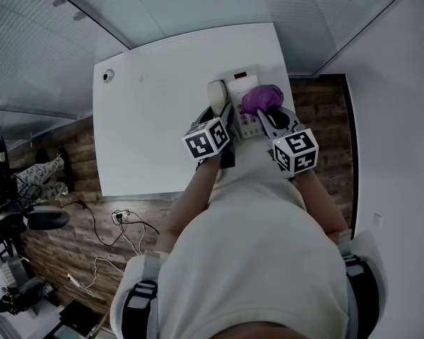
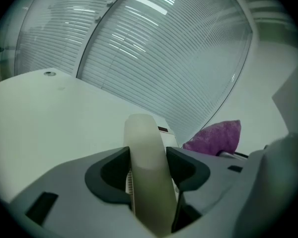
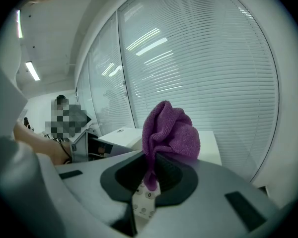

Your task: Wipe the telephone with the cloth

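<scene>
A white telephone [image 1: 242, 83] sits at the far right of the white table [image 1: 162, 119]. Its cream handset [image 1: 216, 94] lies along the phone's left side. My left gripper [image 1: 225, 115] has its jaws around the handset [image 2: 146, 172], both pads against its sides. A purple cloth [image 1: 261, 99] is bunched over the phone's keys, and my right gripper [image 1: 270, 113] is shut on it. In the right gripper view the cloth [image 3: 171, 130] stands up out of the gripper [image 3: 150, 170], with keypad buttons [image 3: 145, 202] showing below. The cloth [image 2: 216, 138] also shows in the left gripper view, to the handset's right.
A glass wall with blinds [image 1: 198, 6] runs close behind the table's far edge. A small round fitting [image 1: 108, 76] sits at the table's far left corner. Cables [image 1: 120, 224] lie on the brick-patterned floor at the near left. A white wall [image 1: 396, 119] stands on the right.
</scene>
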`<state>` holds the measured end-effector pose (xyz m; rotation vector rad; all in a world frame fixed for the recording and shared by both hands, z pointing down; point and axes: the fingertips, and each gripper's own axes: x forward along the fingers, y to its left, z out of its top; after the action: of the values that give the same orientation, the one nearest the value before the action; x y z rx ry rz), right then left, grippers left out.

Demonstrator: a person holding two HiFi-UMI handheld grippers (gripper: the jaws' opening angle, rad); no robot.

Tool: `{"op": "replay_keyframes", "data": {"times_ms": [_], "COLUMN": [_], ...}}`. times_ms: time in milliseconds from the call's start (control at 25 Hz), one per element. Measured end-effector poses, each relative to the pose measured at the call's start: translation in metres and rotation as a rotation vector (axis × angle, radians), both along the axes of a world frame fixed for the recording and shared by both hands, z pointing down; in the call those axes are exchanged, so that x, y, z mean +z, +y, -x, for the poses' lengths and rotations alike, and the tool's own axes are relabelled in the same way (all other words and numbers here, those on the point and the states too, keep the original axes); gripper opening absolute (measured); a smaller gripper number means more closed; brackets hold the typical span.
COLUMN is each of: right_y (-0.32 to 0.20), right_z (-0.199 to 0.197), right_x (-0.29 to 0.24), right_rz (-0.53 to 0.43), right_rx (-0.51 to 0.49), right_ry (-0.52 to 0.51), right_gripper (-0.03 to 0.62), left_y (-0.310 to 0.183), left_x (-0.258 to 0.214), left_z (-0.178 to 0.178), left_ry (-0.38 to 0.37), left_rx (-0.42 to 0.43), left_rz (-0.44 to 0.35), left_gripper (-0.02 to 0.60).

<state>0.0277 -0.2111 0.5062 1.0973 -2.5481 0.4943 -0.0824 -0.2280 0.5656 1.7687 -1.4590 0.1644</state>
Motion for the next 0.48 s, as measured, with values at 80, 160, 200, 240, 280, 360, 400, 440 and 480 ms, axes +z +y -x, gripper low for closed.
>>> {"op": "replay_keyframes", "data": {"times_ms": [80, 160, 200, 240, 280, 360, 400, 440, 480], "right_y": [0.001, 0.003, 0.004, 0.004, 0.005, 0.007, 0.008, 0.009, 0.01], "right_z": [0.0, 0.001, 0.002, 0.003, 0.004, 0.006, 0.007, 0.008, 0.009], "right_x": [0.0, -0.003, -0.004, -0.005, -0.006, -0.008, -0.01, -0.011, -0.012], "right_rz": [-0.005, -0.01, -0.013, -0.015, -0.016, -0.02, -0.023, -0.027, -0.032], "right_rx": [0.002, 0.002, 0.001, 0.0, -0.001, -0.003, -0.005, -0.007, -0.008], "right_ry": [0.001, -0.003, -0.006, -0.008, -0.01, -0.014, -0.016, -0.018, -0.019], "right_gripper": [0.046, 0.046, 0.046, 0.046, 0.046, 0.046, 0.046, 0.046, 0.046], "left_y": [0.004, 0.01, 0.014, 0.017, 0.02, 0.026, 0.029, 0.032, 0.035], "left_x": [-0.001, -0.004, -0.006, -0.008, -0.011, -0.016, -0.019, -0.022, -0.025], "left_z": [0.001, 0.002, 0.001, 0.001, 0.0, 0.0, 0.0, -0.001, -0.001], "left_ry": [0.036, 0.065, 0.082, 0.101, 0.117, 0.146, 0.161, 0.178, 0.194], "left_rx": [-0.004, -0.001, 0.002, 0.005, 0.009, 0.019, 0.023, 0.026, 0.029], "left_rz": [-0.012, -0.027, -0.037, -0.047, -0.058, -0.08, -0.091, -0.103, -0.114], "left_gripper": [0.238, 0.236, 0.235, 0.235, 0.235, 0.235, 0.235, 0.235, 0.235]}}
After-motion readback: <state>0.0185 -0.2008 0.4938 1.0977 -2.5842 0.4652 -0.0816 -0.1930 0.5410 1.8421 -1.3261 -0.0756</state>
